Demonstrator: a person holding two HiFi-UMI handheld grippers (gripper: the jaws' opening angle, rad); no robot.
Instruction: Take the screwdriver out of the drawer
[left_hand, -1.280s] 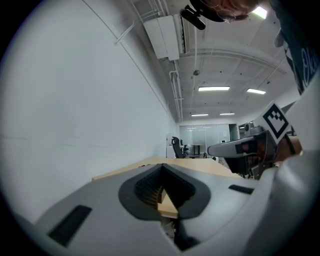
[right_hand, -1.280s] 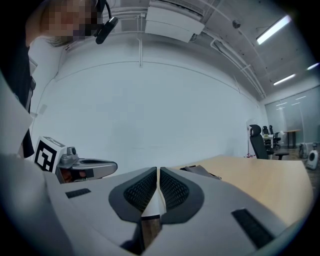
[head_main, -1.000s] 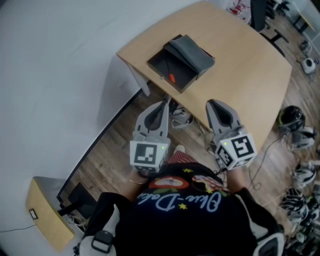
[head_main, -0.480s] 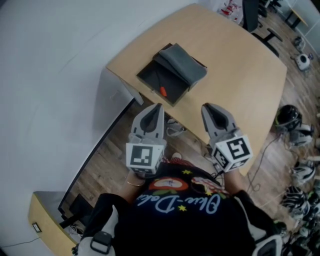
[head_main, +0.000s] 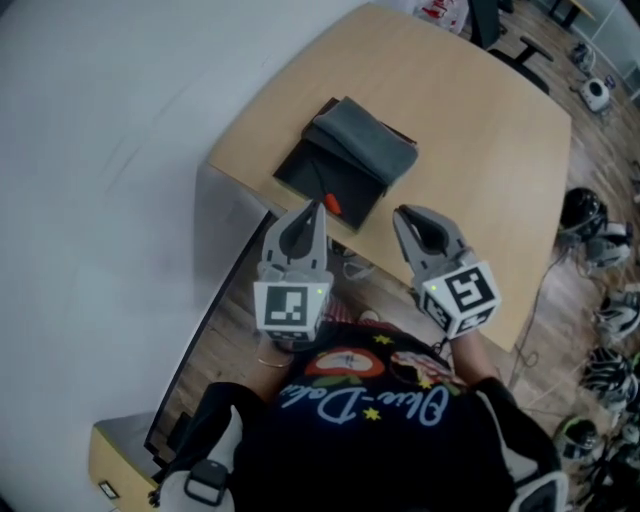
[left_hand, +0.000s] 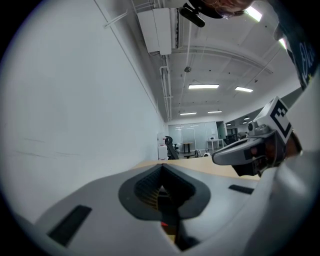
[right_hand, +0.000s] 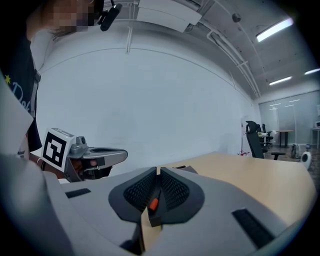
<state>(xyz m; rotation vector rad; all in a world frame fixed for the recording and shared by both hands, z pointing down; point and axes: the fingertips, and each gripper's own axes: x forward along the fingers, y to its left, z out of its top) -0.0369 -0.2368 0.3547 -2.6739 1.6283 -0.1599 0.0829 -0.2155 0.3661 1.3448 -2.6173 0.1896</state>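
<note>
A dark open drawer (head_main: 303, 168) sticks out from under a grey box (head_main: 368, 140) near the corner of the wooden table (head_main: 470, 150). In it lies the screwdriver (head_main: 329, 201), with a thin black shaft and an orange-red handle toward me. My left gripper (head_main: 313, 208) is shut, its tip just short of the handle end, and holds nothing. My right gripper (head_main: 404, 214) is shut and empty, to the right over the table's near edge. In the right gripper view the orange handle (right_hand: 153, 203) shows through the slit of the gripper (right_hand: 157, 187).
A white wall (head_main: 100, 150) runs along the left. Wooden floor lies below the table edge, with helmets and gear (head_main: 590, 225) at the right. A cardboard box (head_main: 120, 465) stands at the lower left. An office chair (right_hand: 255, 140) is far behind the table.
Both grippers have moved forward toward the table edge; the left tip now sits close to the screwdriver's handle. Both stay shut.
</note>
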